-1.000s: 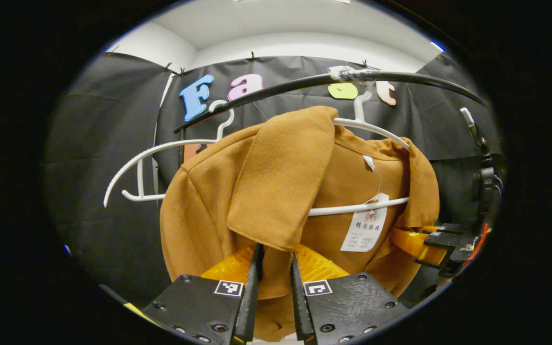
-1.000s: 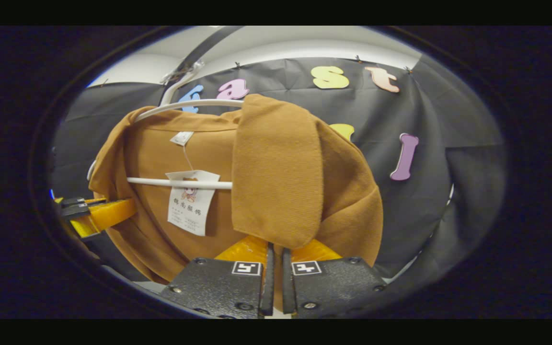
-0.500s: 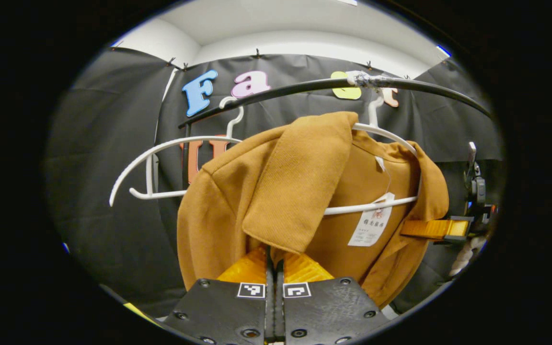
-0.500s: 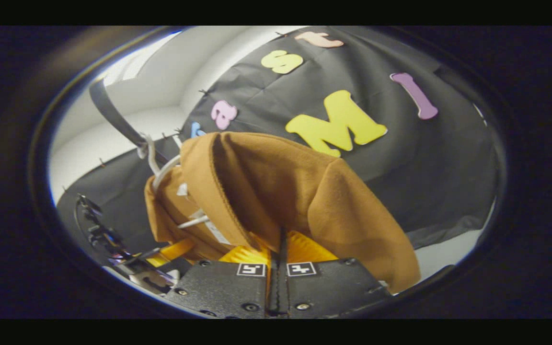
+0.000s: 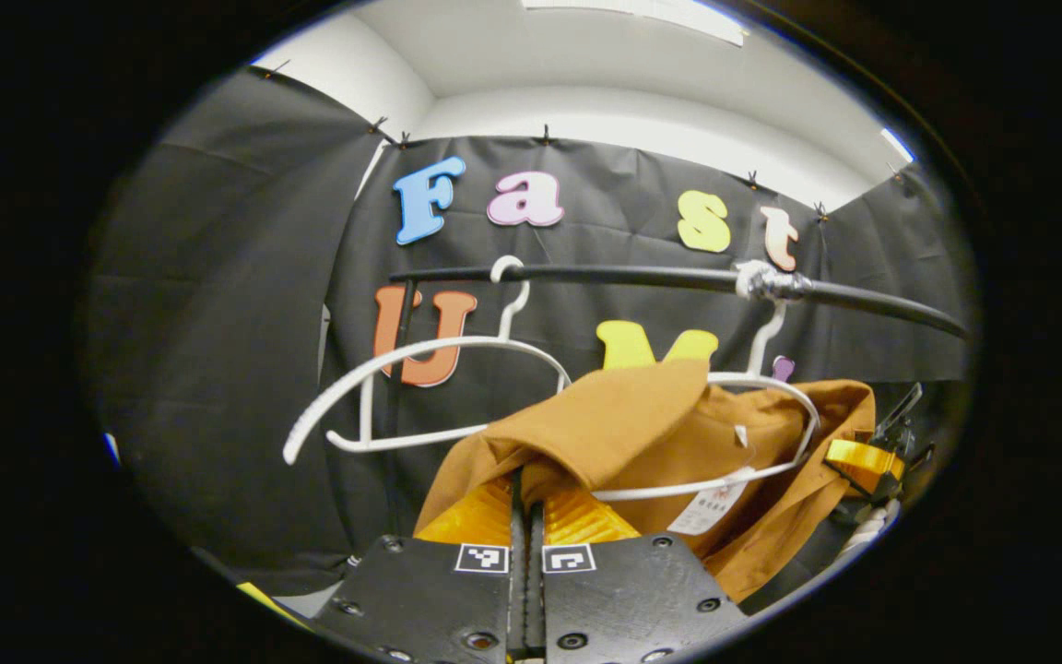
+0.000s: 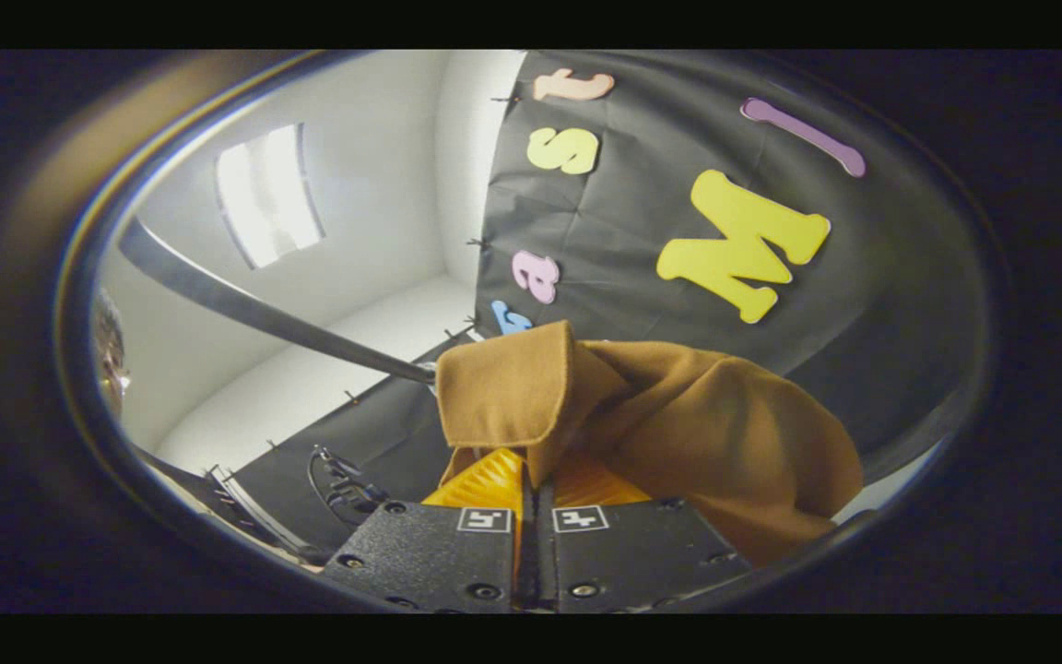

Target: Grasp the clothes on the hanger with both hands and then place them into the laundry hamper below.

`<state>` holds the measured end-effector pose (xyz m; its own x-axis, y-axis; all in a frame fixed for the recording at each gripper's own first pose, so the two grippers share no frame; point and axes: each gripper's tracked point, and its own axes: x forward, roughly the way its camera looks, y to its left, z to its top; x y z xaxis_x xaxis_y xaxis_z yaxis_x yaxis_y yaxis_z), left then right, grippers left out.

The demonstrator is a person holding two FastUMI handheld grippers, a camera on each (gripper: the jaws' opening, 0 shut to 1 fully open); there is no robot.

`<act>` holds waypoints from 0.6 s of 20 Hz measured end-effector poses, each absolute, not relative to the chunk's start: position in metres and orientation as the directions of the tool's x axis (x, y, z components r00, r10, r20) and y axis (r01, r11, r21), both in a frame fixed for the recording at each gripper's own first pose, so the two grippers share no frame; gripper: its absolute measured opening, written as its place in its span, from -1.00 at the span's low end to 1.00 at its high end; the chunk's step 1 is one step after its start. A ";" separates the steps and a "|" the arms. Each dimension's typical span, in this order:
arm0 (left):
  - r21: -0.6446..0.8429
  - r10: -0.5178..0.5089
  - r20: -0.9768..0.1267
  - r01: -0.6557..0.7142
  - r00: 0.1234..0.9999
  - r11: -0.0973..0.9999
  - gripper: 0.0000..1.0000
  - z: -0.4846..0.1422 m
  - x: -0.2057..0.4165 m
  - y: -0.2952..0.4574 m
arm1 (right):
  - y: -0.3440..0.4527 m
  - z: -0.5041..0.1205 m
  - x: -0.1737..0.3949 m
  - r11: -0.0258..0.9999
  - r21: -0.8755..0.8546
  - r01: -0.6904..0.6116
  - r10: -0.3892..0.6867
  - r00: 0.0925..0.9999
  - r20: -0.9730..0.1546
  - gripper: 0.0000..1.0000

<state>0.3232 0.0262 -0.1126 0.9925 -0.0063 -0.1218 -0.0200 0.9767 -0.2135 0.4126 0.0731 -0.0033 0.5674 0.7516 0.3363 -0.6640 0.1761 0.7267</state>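
With both lapels pinched so the brown coat (image 5: 651,433) can come away evenly, left gripper (image 5: 527,489) clamped together on the fold nearest it, right gripper (image 6: 531,480) likewise closed tight on its own flap. Coat partly draped over the white hanger (image 5: 771,387), hooked on the black rail (image 5: 623,275), beside a bare second hanger (image 5: 420,369). Likely mid-way through peeling off; hamper presumably below, out of sight

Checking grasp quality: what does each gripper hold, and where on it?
Both hold the brown jacket: left gripper and right gripper each pinch a front edge beneath a lapel.
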 end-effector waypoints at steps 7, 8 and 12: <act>-0.161 0.028 -0.100 -0.044 0.995 0.986 -1.00 -0.098 0.331 0.046 | 0.029 0.012 0.438 0.115 0.773 -0.624 0.646 0.638 0.420 -0.94; -0.166 0.039 -0.105 -0.056 0.994 0.984 -0.91 -0.100 0.332 0.051 | 0.021 0.008 0.445 0.131 0.783 -0.608 0.623 0.665 0.412 -0.95; -0.228 0.038 -0.147 -0.071 0.988 0.971 -0.92 -0.116 0.335 0.055 | 0.005 -0.014 0.463 0.192 0.822 -0.536 0.572 0.742 0.350 -0.95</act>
<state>0.3348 0.0552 -0.1165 0.9884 0.0382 -0.1468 -0.0713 0.9711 -0.2276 0.4633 0.0052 -0.0136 0.7417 0.5720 0.3503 -0.5360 0.1916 0.8222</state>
